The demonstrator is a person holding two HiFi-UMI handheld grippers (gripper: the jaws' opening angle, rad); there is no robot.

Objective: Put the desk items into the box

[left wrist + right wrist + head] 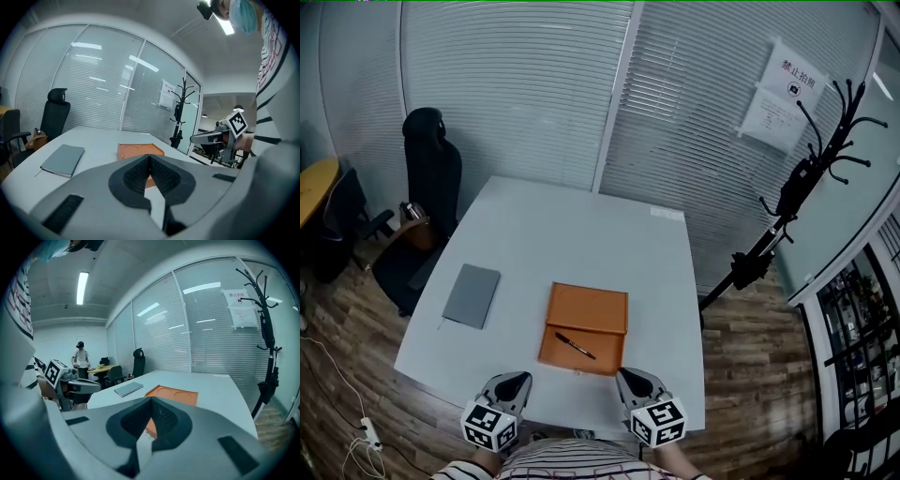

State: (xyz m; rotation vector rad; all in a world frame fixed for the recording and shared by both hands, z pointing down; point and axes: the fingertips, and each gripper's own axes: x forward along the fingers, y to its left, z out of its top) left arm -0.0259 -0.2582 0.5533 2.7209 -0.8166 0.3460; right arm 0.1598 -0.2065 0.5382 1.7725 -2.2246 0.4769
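Note:
A flat orange box (589,310) lies on the white table (581,234) near its front edge, with a black pen (575,346) resting on its near part. A grey notebook (472,296) lies to its left. My left gripper (510,386) and right gripper (635,384) hover at the table's front edge, on either side of the box's near end, both shut and holding nothing. In the left gripper view the shut tips (150,157) point at the orange box (139,150), with the notebook (63,159) to the left. The right gripper view shows the box (174,394) and notebook (128,389) beyond its tips (151,400).
A black office chair (431,178) stands at the table's far left corner. A black coat stand (806,178) rises to the right. Blinds cover the glass wall behind. Cables (356,431) lie on the wooden floor at the left. A person (81,355) stands far off.

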